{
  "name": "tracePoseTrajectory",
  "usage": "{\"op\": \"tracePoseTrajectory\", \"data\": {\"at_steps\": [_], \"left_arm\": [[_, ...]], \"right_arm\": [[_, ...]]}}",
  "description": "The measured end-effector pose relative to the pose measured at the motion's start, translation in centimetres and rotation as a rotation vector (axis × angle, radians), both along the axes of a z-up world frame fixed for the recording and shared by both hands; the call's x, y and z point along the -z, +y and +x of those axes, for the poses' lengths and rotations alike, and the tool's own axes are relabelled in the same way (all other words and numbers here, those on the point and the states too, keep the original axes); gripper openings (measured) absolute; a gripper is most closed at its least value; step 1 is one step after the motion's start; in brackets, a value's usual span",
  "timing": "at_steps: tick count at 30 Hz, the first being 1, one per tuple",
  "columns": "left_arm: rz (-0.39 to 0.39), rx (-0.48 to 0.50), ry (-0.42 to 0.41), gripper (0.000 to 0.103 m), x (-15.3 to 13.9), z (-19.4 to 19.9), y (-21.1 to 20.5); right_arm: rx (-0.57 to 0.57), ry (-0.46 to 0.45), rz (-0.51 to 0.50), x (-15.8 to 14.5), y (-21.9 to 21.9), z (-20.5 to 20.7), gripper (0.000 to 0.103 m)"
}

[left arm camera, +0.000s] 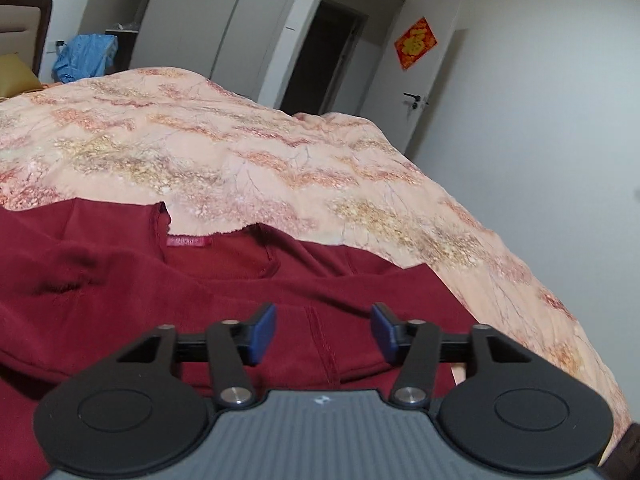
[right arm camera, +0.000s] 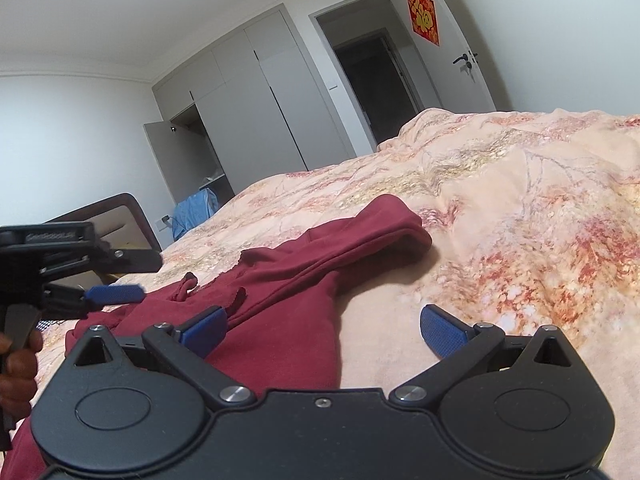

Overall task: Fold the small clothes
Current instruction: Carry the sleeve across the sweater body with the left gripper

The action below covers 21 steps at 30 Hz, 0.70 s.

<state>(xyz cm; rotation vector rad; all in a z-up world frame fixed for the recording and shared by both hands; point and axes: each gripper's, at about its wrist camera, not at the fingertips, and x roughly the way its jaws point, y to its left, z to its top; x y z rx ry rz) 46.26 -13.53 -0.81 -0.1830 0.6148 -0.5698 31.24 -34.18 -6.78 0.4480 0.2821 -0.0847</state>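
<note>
A dark red garment (left arm camera: 224, 292) lies spread on the bed, its neckline and label facing the far side. My left gripper (left arm camera: 323, 332) is open just above the garment's middle, a seam running between its blue pads, holding nothing. In the right wrist view the garment (right arm camera: 288, 304) lies rumpled with a sleeve reaching toward the far right. My right gripper (right arm camera: 322, 328) is wide open over the garment's right edge, its left pad over red cloth, its right pad over the quilt. The left gripper (right arm camera: 116, 294) shows at the left, held by a hand.
The bed is covered by a peach floral quilt (left arm camera: 280, 160), whose edge drops off at the right. A headboard (right arm camera: 120, 216) stands at the left. White wardrobes (right arm camera: 256, 108), an open doorway (right arm camera: 372, 80) and a door (left arm camera: 424, 76) are beyond. Blue cloth (left arm camera: 84, 56) sits by the wall.
</note>
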Motion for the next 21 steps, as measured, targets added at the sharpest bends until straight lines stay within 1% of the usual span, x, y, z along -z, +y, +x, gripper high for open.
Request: {"op": "tracePoseTrajectory", "data": {"at_steps": [2, 5, 7, 11, 13, 15, 17, 19, 21], "left_arm": [[0.015, 0.003, 0.001, 0.073, -0.3, -0.7, 0.6], [0.058, -0.001, -0.015, 0.08, -0.2, -1.9, 2.1], [0.108, -0.027, -0.027, 0.083, 0.0, -2.7, 3.5], [0.243, -0.145, -0.04, 0.085, 0.5, -3.6, 7.4], [0.278, -0.217, -0.028, 0.085, 0.6, -3.7, 10.0], [0.251, -0.288, 0.0, 0.085, 0.7, -3.7, 12.9], [0.168, -0.365, 0.034, 0.085, 0.7, -3.6, 16.0], [0.071, -0.445, 0.058, 0.085, 1.0, -3.4, 19.1], [-0.01, -0.495, 0.062, 0.085, 1.2, -3.1, 21.5]], "right_arm": [[0.0, 0.003, 0.001, 0.0, 0.0, 0.1, 0.103], [-0.002, 0.007, 0.001, 0.1, 0.0, 0.3, 0.103], [-0.004, 0.011, 0.0, 0.1, -0.1, 0.4, 0.103], [-0.007, 0.019, -0.003, 0.2, -0.1, 0.7, 0.103], [-0.008, 0.022, -0.005, 0.2, 0.0, 0.8, 0.103], [-0.01, 0.024, -0.006, 0.2, 0.0, 0.9, 0.103], [-0.03, 0.031, -0.001, -0.1, -0.1, 1.1, 0.103], [-0.093, 0.067, 0.001, -0.7, -0.2, 2.0, 0.103], [-0.172, 0.102, -0.024, -1.6, 0.3, 3.5, 0.103]]}}
